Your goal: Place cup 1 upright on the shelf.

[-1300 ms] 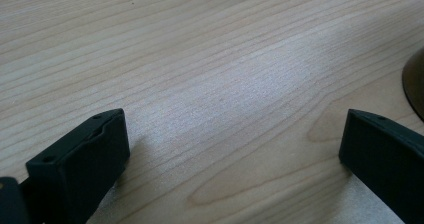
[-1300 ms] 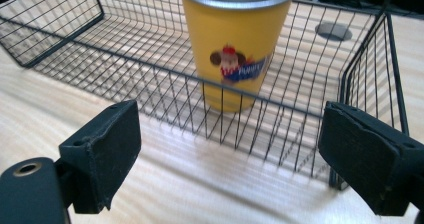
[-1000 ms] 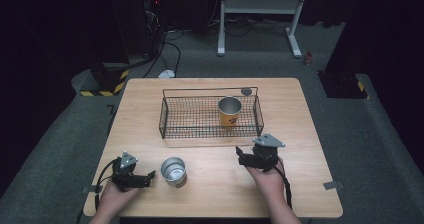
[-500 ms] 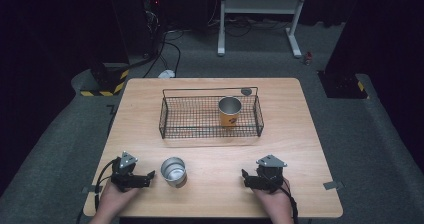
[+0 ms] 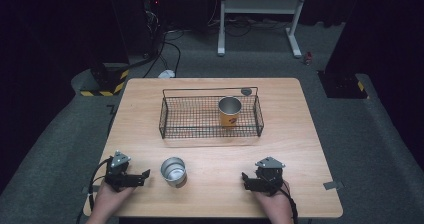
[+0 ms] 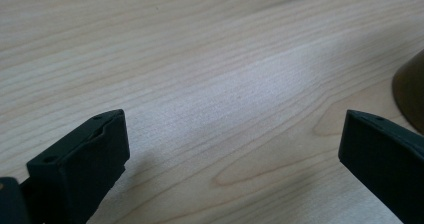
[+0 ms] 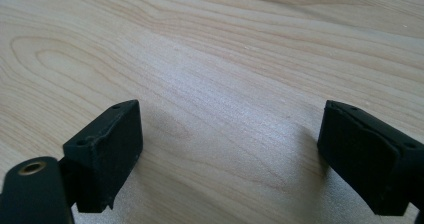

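Steel caught the light on the cup (image 5: 173, 171) that stood upright on the wooden table (image 5: 300, 134), near its front edge. The left gripper (image 5: 145, 174) lay just beside it, jaws spread wide over bare wood and pointing toward it. The right gripper (image 5: 245, 180) rested well apart from it, also spread, nothing between its jaws. Farther back, an orange cup (image 5: 229, 112) stood inside the wire basket (image 5: 190, 119).
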{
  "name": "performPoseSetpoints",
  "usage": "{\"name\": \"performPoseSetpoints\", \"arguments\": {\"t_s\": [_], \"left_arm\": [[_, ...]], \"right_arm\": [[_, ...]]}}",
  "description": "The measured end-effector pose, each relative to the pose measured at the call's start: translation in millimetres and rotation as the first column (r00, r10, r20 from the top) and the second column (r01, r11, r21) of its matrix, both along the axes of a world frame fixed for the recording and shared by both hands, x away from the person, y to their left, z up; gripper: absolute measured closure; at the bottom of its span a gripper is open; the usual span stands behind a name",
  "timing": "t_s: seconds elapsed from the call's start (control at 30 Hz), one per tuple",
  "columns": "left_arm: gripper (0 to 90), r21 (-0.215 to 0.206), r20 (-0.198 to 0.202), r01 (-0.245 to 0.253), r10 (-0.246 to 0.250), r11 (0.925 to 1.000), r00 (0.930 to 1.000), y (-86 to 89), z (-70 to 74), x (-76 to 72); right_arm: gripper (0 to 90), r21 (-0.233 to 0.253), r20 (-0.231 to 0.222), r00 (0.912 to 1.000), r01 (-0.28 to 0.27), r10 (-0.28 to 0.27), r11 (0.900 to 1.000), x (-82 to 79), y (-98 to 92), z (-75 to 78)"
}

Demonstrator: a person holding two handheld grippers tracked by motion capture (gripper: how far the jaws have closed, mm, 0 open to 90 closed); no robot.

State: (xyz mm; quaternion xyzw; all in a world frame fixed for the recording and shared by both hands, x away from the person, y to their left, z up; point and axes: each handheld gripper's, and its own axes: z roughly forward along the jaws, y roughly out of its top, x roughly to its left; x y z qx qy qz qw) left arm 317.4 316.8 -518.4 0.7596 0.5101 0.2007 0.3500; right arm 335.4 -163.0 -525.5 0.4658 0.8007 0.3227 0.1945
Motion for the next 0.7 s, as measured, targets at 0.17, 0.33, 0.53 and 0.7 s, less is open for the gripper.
{"name": "performPoseSetpoints", "arguments": {"t_s": [0.17, 0.33, 0.53, 0.7], "left_arm": [[0.4, -0.041, 0.050, 0.006, -0.004, 0.9991, 0.9987, 2.8, 11.5, -7.8], [0.5, -0.069, 0.095, 0.025, -0.018, 0.9973, 0.9953, -0.1, 23.2, -14.7], [0.5, -0.074, 0.139, 0.063, -0.053, 0.9953, 0.9888, -9.1, 34.5, -21.1], [0.4, -0.072, 0.180, 0.086, -0.071, 0.9937, 0.9811, -17.4, 43.1, -25.7]], "right_arm": [[9.8, 0.001, 0.000, 1.0000, -0.005, 0.005, 1.000, 0.1, -0.1, 0.0], [9.7, 0.000, 0.000, 1.0000, -0.006, 0.006, 1.000, 0.1, -0.1, 0.0], [9.7, -0.001, 0.002, 1.0000, -0.008, 0.008, 1.000, 0.2, 0.0, -0.1], [9.6, -0.002, 0.002, 1.0000, -0.008, 0.008, 1.000, 0.2, 0.0, -0.1]]}}
